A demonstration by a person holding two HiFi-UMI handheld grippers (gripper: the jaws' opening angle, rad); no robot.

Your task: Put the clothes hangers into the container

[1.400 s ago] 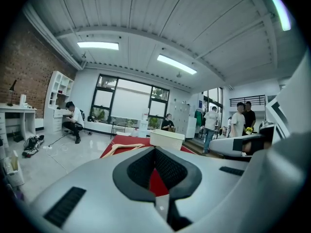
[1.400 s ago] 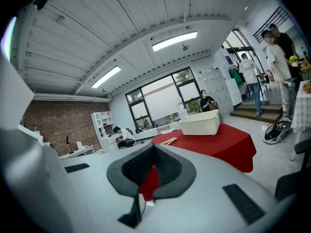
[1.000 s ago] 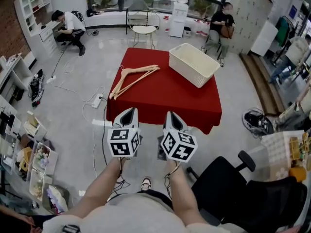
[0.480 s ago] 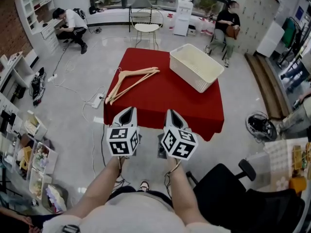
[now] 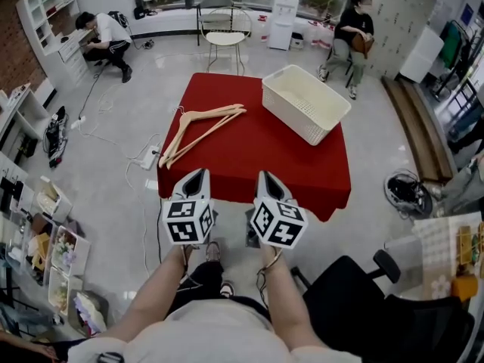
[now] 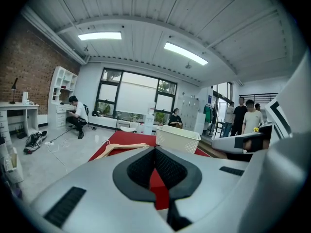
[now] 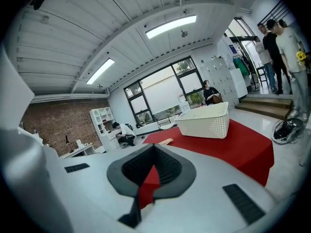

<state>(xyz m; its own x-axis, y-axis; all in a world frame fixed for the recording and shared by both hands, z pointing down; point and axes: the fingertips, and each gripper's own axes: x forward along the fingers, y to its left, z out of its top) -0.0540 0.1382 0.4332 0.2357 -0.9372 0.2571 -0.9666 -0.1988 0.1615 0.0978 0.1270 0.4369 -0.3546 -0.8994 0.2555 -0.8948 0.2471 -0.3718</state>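
Observation:
Two or three wooden clothes hangers (image 5: 200,127) lie stacked on the left part of the red-covered table (image 5: 257,161). In the left gripper view the hangers (image 6: 124,148) show low ahead. A white perforated basket (image 5: 305,103) stands empty at the table's far right corner. It also shows in the left gripper view as the basket (image 6: 177,139) and in the right gripper view as the basket (image 7: 206,120). My left gripper (image 5: 198,175) and right gripper (image 5: 268,178) hover side by side at the table's near edge. Both are shut and hold nothing, well short of the hangers.
A black office chair (image 5: 363,293) stands close at my right. A power strip with cables (image 5: 149,157) lies on the floor left of the table. A white chair (image 5: 225,40) stands behind the table. A fan (image 5: 408,193) sits on the floor at right. Seated people are at the back.
Both grippers have come a little closer to the table's near edge, still side by side and shut. Hangers and basket have not moved.

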